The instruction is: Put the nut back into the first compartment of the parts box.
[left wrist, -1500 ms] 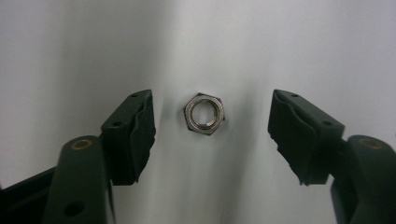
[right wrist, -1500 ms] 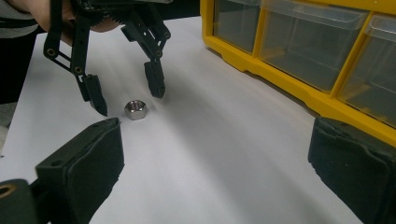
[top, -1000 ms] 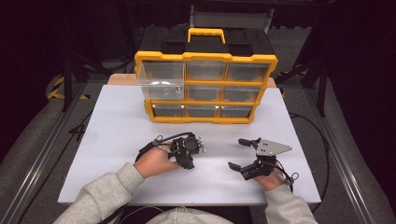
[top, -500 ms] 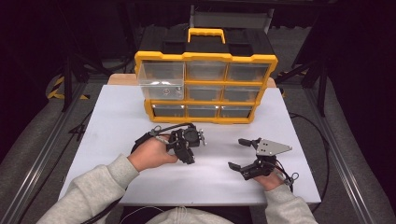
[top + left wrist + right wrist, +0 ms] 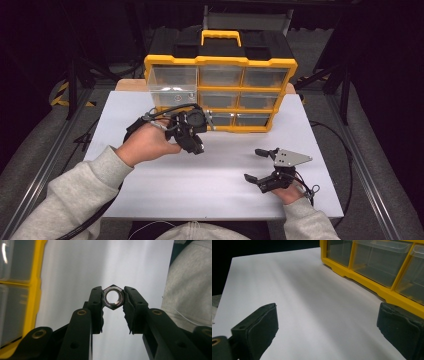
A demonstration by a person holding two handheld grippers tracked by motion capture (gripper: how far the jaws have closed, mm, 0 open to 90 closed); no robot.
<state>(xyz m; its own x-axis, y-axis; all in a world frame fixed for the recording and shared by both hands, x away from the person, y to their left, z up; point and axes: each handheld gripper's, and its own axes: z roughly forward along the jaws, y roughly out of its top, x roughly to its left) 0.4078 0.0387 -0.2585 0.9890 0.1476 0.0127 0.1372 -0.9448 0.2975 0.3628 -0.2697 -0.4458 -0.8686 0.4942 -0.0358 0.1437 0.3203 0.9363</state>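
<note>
Left gripper clamped on a steel hex nut, raised before the yellow drawer organizer, right gripper jaws spread wide, resting on white tabletop.

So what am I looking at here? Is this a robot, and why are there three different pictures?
No robot: a person at a white table holds a hand-operated gripper in each hand. One picture looks down from above; the other two come from cameras riding on the grippers. The left gripper is shut on a metal hex nut, raised near a yellow drawer organizer whose top-left drawer is pulled out. The right gripper rests low near the table's front edge with its fingers wide open, holding nothing.
</note>
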